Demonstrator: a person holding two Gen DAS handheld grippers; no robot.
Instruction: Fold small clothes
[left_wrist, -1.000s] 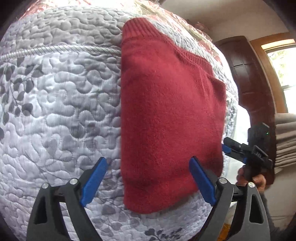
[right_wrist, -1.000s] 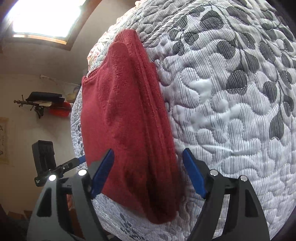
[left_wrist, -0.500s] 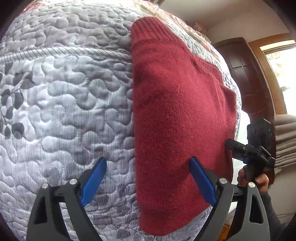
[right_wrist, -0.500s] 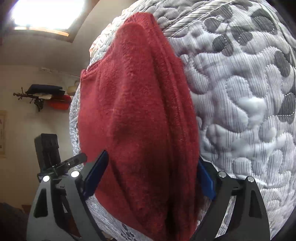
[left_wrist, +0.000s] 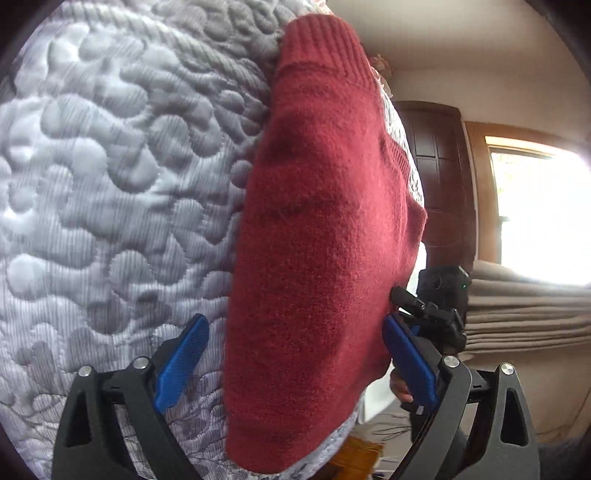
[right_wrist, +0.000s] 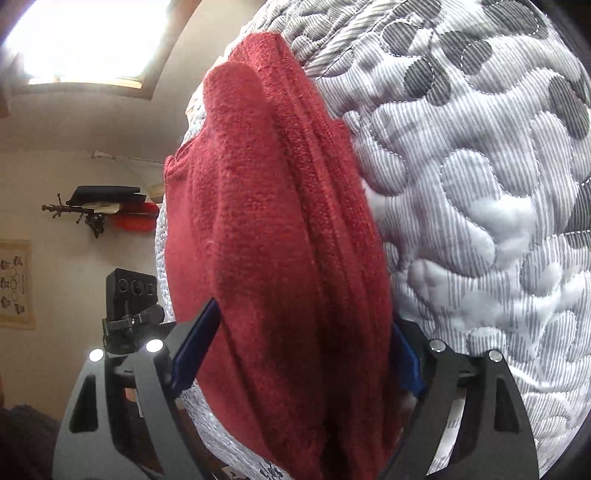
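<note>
A folded dark red knit sweater (left_wrist: 325, 240) lies on a grey-white quilted bedspread (left_wrist: 110, 184). My left gripper (left_wrist: 295, 363) is open, its blue pads (left_wrist: 181, 363) straddling the sweater's near end, the left pad over the quilt. From the opposite side, my right gripper (right_wrist: 301, 354) is open around the sweater's (right_wrist: 277, 240) layered edge. The thick fold fills the gap, and the cloth partly hides its right pad (right_wrist: 406, 365). Neither gripper pinches the fabric.
The leaf-patterned quilt (right_wrist: 480, 184) spreads wide around the sweater. Beyond the bed edge are a dark wooden door (left_wrist: 439, 177), a bright window (left_wrist: 535, 214) and stacked beige blankets (left_wrist: 524, 314). A wall rack (right_wrist: 99, 206) and a poster (right_wrist: 14, 284) hang on the other side.
Both grippers have moved in close to the sweater from opposite ends. The sweater's ends now sit between their open fingers. The sweater itself has not shifted.
</note>
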